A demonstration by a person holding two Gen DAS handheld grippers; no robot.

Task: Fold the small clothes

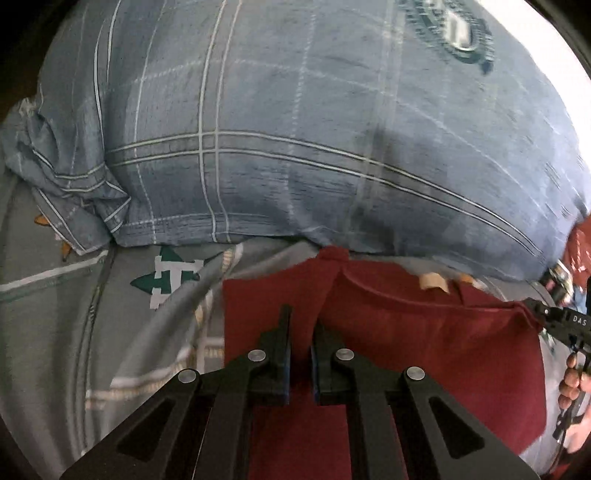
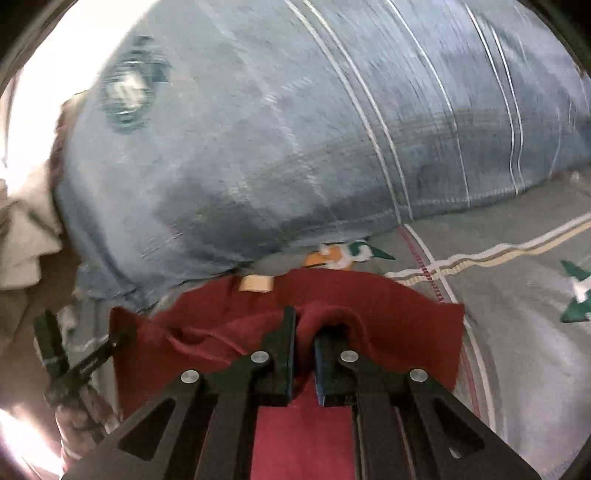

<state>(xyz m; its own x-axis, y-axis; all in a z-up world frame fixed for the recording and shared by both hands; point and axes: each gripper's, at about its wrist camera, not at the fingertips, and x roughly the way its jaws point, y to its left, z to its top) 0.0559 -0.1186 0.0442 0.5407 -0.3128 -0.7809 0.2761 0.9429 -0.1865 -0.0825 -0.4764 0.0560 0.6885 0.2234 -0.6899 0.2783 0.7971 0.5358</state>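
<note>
Between our left gripper [image 1: 301, 332] and right gripper [image 2: 304, 332], both pinching its near edge, the red garment [image 1: 424, 339] stretches sideways on the bedsheet [image 1: 55, 332], the pillow [image 1: 295, 147] just beyond.

Big blue plaid pillow [image 1: 295, 122] fills far side of bed, white and dark grid lines across it, dark green round emblem [image 1: 448, 27] near one end. Pillowcase open end bunched and crumpled [image 1: 62, 177] at left in left wrist view. Grey bedsheet [image 1: 48, 332] below, printed with green-and-white arrow shapes [image 1: 168, 277], orange bits, cream-and-white stripes [image 2: 491, 254]. Strong white glare [image 2: 22, 122] at left edge of right wrist view. Pale crumpled cloth [image 2: 26, 236] beside pillow there. Right wrist view blurred.
</note>
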